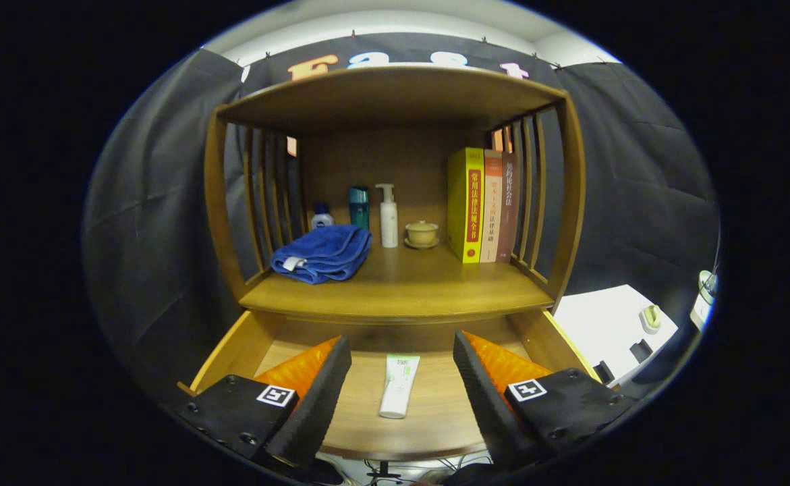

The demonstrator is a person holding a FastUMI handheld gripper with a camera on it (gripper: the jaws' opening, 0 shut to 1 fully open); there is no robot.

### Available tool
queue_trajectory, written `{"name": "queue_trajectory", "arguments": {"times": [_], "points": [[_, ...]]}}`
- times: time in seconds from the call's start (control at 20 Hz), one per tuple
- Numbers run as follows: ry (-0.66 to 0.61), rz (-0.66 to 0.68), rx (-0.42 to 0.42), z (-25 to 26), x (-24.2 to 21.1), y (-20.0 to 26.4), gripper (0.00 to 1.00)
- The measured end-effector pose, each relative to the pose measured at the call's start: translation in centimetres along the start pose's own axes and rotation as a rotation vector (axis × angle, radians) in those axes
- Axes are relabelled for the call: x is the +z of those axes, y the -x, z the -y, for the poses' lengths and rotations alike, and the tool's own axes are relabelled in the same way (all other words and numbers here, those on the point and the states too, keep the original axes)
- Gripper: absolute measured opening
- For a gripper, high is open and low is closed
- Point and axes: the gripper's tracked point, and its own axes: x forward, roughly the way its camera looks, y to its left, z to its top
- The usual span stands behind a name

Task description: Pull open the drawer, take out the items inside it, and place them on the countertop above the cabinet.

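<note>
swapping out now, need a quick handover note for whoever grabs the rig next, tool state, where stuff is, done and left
Tool: open, empty, fingers either side of the tube without touching it.
Drawer: already pulled open.
Tube: lying flat on the drawer floor, between the fingers; the one item seen inside.
Countertop: holds a towel, bottles, a cup and books, with bare wood in front.
Done: drawer opened.
Left: grip the tube, lift it out, set it on the countertop.

A staged home corner in a cloth-walled booth: wooden cabinet [395,290] holding books [481,206], toiletry bottles [388,216], towel [324,253].
</note>
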Motion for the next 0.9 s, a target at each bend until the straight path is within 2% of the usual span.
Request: {"name": "queue_trajectory", "arguments": {"times": [0.15, 0.4, 0.75, 0.9], "points": [[-0.004, -0.115, 0.016, -0.5, -0.6, -3.7, 0.99], [-0.024, -0.356, 0.075, -2.3, -4.6, -8.2, 0.99], [-0.001, -0.6, 0.035, -1.9, -9.6, -11.8, 1.0], [0.006, -0.646, 0.027, -1.6, -10.6, -12.7, 1.0]]}}
